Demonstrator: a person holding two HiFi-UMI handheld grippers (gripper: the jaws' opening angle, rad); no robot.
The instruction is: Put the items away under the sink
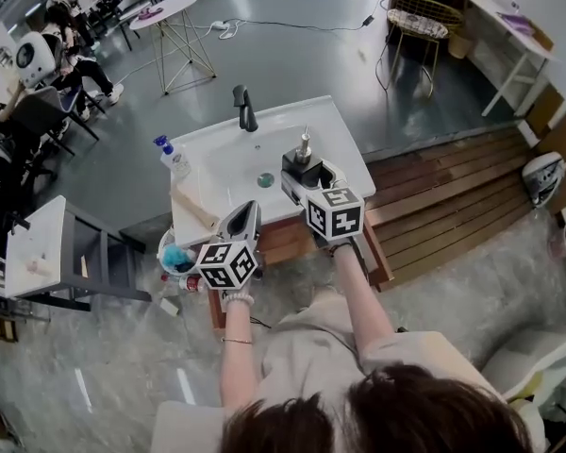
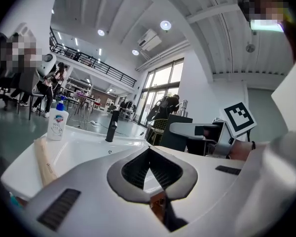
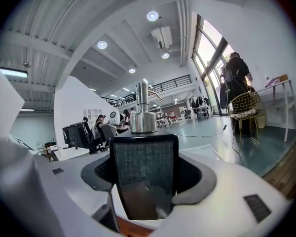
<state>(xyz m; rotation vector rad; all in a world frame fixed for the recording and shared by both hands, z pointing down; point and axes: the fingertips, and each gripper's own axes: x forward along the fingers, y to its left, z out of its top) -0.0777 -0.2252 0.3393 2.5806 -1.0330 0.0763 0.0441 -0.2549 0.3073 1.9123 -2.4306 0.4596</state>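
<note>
My right gripper [image 1: 307, 174] [image 3: 145, 168] is shut on a black soap dispenser [image 1: 300, 167] [image 3: 144, 174] with a silver pump, held over the right front of the white sink [image 1: 228, 166]. The left gripper [image 1: 247, 209] [image 2: 149, 150] is shut and empty at the sink's front edge. It also sees the dispenser [image 2: 176, 131] to its right. A blue-capped white bottle [image 1: 175, 159] [image 2: 57, 123] and a wooden stick [image 1: 196, 209] [image 2: 43, 160] rest on the sink's left ledge. The black faucet [image 1: 245, 109] [image 2: 111, 126] stands at the back.
The sink sits on a wooden cabinet [image 1: 283, 242], its inside hidden. A blue item [image 1: 177, 256] and a red can [image 1: 191, 282] lie by its left foot. White shelving [image 1: 40, 248] stands at left, wooden decking [image 1: 453, 196] at right. People sit far left.
</note>
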